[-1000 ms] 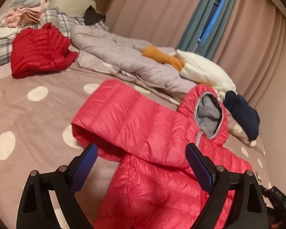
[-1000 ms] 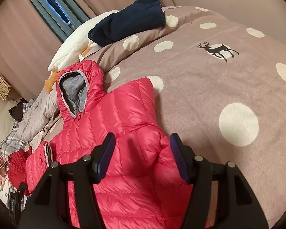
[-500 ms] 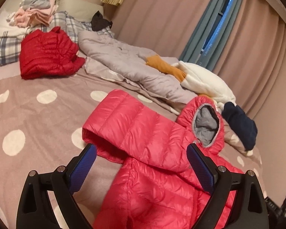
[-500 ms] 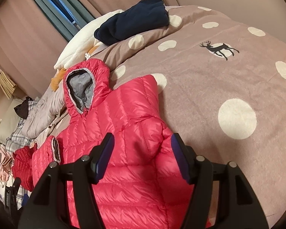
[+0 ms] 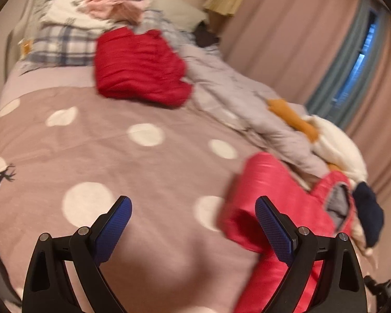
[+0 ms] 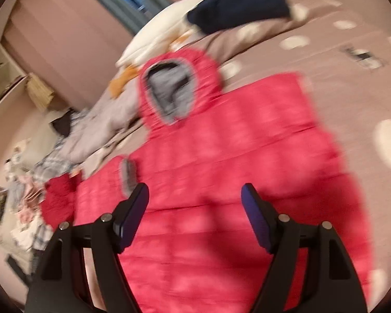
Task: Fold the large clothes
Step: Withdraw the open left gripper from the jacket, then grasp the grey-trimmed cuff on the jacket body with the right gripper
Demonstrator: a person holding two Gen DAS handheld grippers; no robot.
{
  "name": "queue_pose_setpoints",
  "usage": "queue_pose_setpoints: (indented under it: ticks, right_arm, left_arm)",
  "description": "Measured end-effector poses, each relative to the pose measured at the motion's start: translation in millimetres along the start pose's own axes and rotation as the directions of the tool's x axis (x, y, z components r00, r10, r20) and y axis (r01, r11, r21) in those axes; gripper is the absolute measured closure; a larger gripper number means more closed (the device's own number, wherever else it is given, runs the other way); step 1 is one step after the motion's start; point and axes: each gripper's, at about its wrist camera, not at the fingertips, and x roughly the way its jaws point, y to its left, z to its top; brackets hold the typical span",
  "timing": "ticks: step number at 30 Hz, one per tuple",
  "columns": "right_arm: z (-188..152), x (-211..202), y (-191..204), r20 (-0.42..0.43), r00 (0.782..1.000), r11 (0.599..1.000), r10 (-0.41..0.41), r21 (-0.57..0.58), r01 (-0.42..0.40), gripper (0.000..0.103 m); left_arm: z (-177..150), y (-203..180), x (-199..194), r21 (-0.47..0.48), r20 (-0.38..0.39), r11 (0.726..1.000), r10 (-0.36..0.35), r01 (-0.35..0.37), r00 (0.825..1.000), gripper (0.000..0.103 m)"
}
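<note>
- The pink hooded puffer jacket (image 6: 221, 177) lies flat on the polka-dot bedspread (image 5: 117, 161), front up with its sleeves out sideways. I take that as spread ready for folding, with no fold made yet.
- The right gripper (image 6: 194, 208) hangs over the jacket's body. Its jaws have just been opening and stand apart with nothing pinched; the quilted fabric is below them, not between the pads.
- The grey-lined hood (image 6: 172, 96) is straight ahead of the right claw, one sleeve runs off to its right, and the other sleeve's grey cuff (image 6: 127, 174) sits just beside its left finger.
- The left gripper (image 5: 193, 224) is spread wide and empty over bare bedspread. A jacket sleeve (image 5: 268, 198) lies just past its right finger, which looks like the piece to take first.
- Beyond the left claw a folded red jacket (image 5: 140, 70) sits well clear, probably already dealt with.
- A grey garment (image 5: 247, 109), something mustard (image 5: 292, 120), a white fleece (image 5: 338, 146) and a navy piece (image 5: 370, 214) crowd the far side near the hood, leaving little room there.
- Both views are smeared, so fine seams cannot be read.
</note>
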Motion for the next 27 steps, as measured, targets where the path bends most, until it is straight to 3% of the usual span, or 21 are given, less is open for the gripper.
queue_pose_setpoints:
  ticks: [3,7,11,12,13,16,19,27]
  right_arm:
    - [-1.3,38.7,32.7,-0.072,0.996,0.999,0.048,-0.02,-0.05,0.023]
    - [-3.3,97.4,59.7,-0.158,0.981,0.994,0.11,0.048,-0.103,0.022]
    - [-12.2,128.9,74.1,-0.122,0.99,0.996,0.071,0.068,-0.063,0.023]
    - [-14.2,129.4,79.5,-0.091,0.993,0.996,0.081,0.052,-0.076,0.029]
    - [-14.1,129.4,83.0,-0.082,0.992,0.995,0.093,0.033,-0.09,0.046]
    - [-11.1,129.8,95.5,-0.069,0.996,0.995,0.063,-0.067,-0.068,0.079]
    - [-7.5,120.6,100.1,-0.029,0.999,0.987,0.027,-0.158,-0.031,0.086]
    - [29.8,69.9,98.6,0.106,0.994,0.978,0.023,-0.207,-0.001,0.088]
  left_arm:
    - [1.0,16.6,12.1,-0.013,-0.021,1.0,0.028,-0.028,0.999,0.008]
    - [-0.2,27.4,27.9,-0.014,-0.057,0.998,0.065,-0.066,0.996,0.008]
    - [-5.3,24.9,40.2,-0.027,-0.12,0.998,0.054,-0.057,0.991,0.008]
    - [-7.0,21.8,40.6,-0.006,-0.12,0.998,0.057,-0.058,0.991,0.008]
    - [-9.1,18.3,40.8,0.019,-0.114,0.998,0.065,-0.063,0.991,0.008]
    - [-15.9,11.0,38.9,0.071,-0.106,0.996,0.059,-0.051,0.993,0.008]
    - [-18.6,7.1,39.6,0.083,-0.114,0.996,0.036,-0.026,0.993,0.008]
    - [-17.7,1.2,45.4,0.047,-0.143,0.999,0.01,-0.004,0.99,0.008]
